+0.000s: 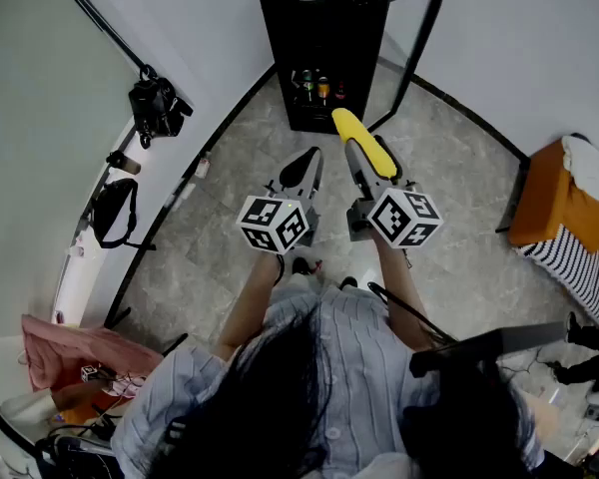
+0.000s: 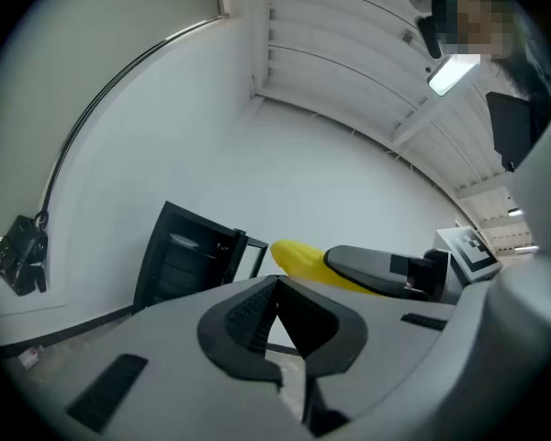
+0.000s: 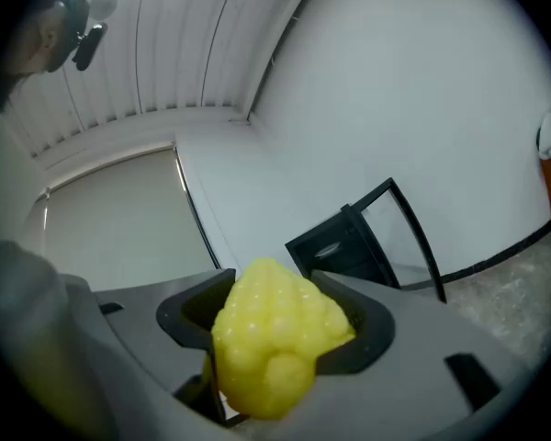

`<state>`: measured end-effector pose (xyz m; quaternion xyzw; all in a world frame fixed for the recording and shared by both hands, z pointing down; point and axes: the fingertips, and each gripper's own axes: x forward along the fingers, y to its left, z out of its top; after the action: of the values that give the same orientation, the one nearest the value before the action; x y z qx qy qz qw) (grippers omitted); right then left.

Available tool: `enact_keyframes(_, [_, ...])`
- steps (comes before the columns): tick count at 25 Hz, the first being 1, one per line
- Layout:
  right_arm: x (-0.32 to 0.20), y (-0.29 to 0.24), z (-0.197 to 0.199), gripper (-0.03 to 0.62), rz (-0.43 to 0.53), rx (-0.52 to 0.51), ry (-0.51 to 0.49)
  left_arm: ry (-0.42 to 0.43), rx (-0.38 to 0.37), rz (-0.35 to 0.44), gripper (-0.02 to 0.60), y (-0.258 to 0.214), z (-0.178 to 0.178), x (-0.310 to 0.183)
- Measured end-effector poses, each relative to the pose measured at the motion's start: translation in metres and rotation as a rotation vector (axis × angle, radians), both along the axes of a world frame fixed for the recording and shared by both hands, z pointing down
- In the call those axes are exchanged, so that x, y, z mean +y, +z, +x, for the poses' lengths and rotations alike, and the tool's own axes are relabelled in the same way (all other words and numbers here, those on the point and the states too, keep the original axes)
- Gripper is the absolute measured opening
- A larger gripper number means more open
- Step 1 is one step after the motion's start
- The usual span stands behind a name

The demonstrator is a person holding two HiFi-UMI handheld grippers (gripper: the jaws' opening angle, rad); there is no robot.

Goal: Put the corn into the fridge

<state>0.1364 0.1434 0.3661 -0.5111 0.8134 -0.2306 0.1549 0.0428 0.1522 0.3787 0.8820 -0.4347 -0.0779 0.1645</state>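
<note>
A yellow corn cob (image 1: 363,143) sticks out forward from my right gripper (image 1: 367,160), whose jaws are shut on it; up close the corn (image 3: 274,347) fills the gap between the pads. My left gripper (image 1: 301,171) is held beside it, jaws together with nothing between them, seen as the left gripper (image 2: 277,324) with the corn (image 2: 305,263) off to its right. Straight ahead on the floor stands a small black fridge (image 1: 319,43) with its glass door (image 1: 414,38) swung open to the right; bottles (image 1: 319,88) stand on its lower shelf.
A person's arms and striped shirt (image 1: 319,367) fill the lower head view. A dark bag (image 1: 158,106) and another bag (image 1: 115,213) hang at the left wall. An orange seat (image 1: 554,203) with striped cloth stands at right. Grey stone floor (image 1: 230,218) lies before the fridge.
</note>
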Motion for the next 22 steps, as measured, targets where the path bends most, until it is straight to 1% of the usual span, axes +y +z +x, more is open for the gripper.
enact_keyframes(4, [-0.006,0.0,-0.011,0.267,-0.003,-0.044,0.002,0.013,0.004,-0.002,0.006,0.0,-0.01,-0.008])
enact_keyframes(13, [-0.03,0.006,-0.04,0.267,-0.014,-0.044,0.003,0.047,0.014,-0.005,0.006,0.001,-0.035,-0.03])
enact_keyframes(19, [-0.041,0.01,-0.075,0.267,-0.018,-0.056,0.008,0.082,0.035,-0.006,0.006,0.002,-0.069,-0.038])
enact_keyframes(22, [-0.046,0.015,-0.089,0.267,-0.031,-0.059,0.019,0.097,0.04,-0.022,0.006,0.009,-0.087,-0.045])
